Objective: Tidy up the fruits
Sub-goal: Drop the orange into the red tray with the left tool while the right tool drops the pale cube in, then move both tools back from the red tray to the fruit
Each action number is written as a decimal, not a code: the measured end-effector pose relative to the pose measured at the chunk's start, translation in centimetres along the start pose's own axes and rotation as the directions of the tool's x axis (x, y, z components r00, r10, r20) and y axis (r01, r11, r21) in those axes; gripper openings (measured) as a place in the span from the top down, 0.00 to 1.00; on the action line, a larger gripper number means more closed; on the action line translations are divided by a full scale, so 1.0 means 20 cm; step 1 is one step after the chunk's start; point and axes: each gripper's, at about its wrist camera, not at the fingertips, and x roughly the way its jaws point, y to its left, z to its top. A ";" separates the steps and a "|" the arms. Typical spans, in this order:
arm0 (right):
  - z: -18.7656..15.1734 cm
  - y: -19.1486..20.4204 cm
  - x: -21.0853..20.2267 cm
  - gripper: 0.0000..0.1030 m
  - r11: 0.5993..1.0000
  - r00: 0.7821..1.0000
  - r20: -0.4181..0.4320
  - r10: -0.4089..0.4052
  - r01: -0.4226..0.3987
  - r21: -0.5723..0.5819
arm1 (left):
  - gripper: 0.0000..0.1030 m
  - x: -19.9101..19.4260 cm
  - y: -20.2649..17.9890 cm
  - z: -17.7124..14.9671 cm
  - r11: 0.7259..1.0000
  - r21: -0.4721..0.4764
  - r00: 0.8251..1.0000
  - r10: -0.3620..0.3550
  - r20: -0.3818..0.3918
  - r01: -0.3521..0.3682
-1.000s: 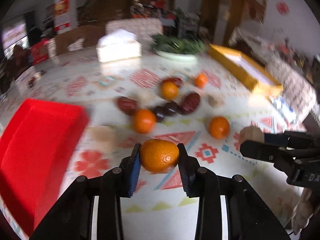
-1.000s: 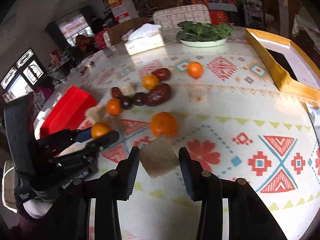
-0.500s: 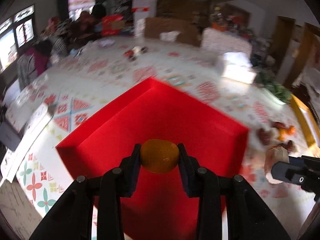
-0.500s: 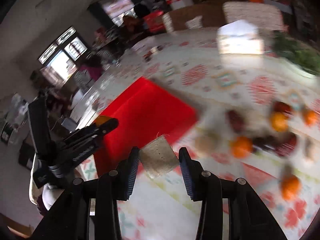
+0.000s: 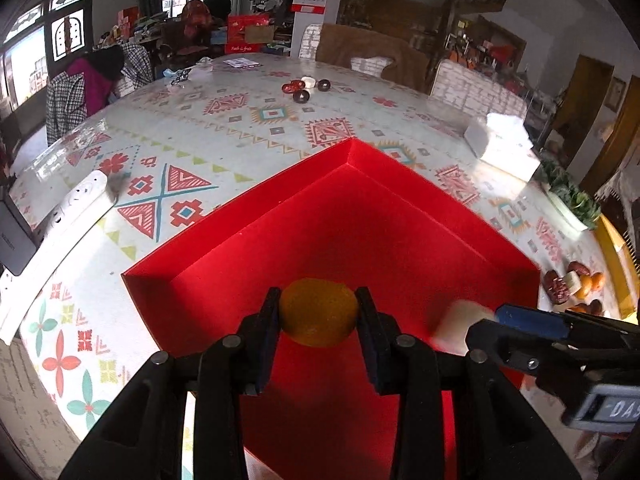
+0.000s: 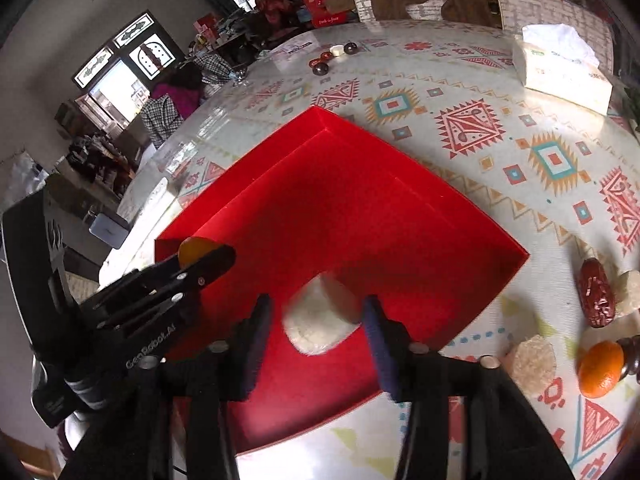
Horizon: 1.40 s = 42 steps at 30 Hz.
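My left gripper is shut on an orange and holds it over the red tray. It also shows in the right wrist view at the tray's left corner. My right gripper is open over the red tray, and a pale beige block sits between its fingers, touching neither, blurred. In the left wrist view the right gripper is at the right with the blurred block by its tips.
A red date, pale chunks and an orange lie on the patterned tablecloth right of the tray. A white tissue box stands at the back right. Small dark fruits lie far back. A white power strip lies at the left edge.
Both grippers have moved over the red tray. My right gripper has opened and let go of the beige block. My left gripper still holds the orange.
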 end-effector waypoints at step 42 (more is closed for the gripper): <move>-0.30 -0.76 -1.01 0.13 0.916 0.945 0.300 -0.133 0.001 0.400 | 0.30 -0.32 -0.56 -0.23 0.979 0.141 0.975 -0.170 0.146 0.150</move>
